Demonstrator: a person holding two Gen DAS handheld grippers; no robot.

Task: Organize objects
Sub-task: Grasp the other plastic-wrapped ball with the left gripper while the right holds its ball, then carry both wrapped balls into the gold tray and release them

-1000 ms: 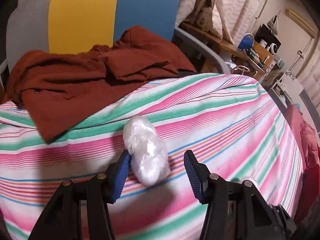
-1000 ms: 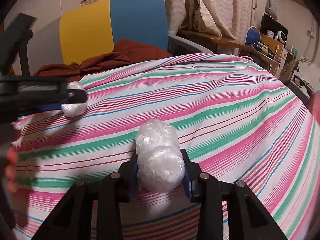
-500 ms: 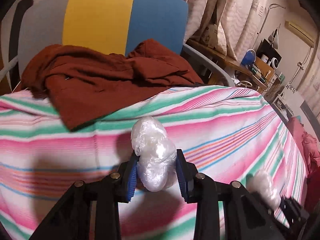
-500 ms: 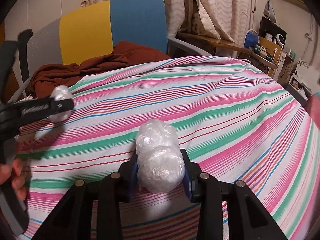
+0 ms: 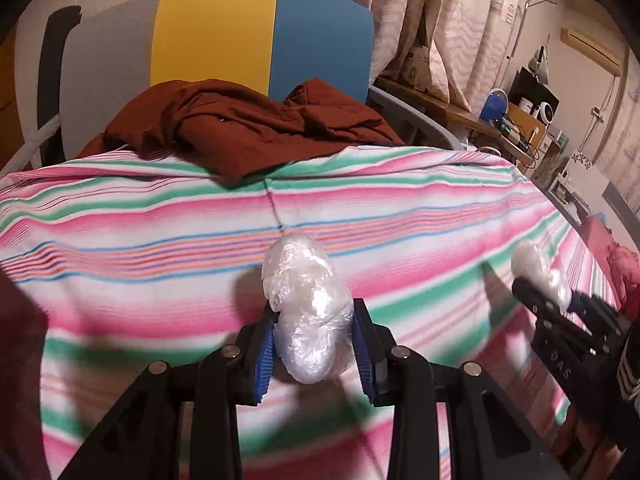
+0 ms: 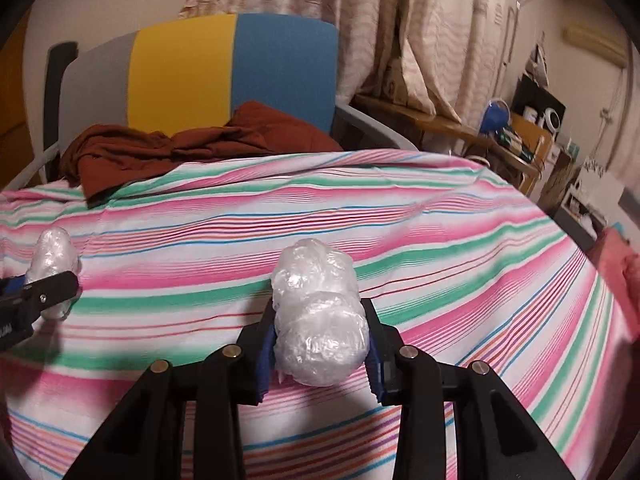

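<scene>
The left gripper (image 5: 314, 344), black with blue ribbed pads, sits at the lower centre of its own view, angled downward; its jaws have just been closing and now clamp a crumpled clear plastic bundle (image 5: 306, 312). The right gripper (image 6: 320, 350), lower centre, likewise pinches a second crumpled clear plastic bundle (image 6: 320, 320).

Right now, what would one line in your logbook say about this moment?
left gripper: shut on plastic-wrapped bundle | right gripper: shut on second plastic-wrapped bundle | under both: striped cloth
</scene>
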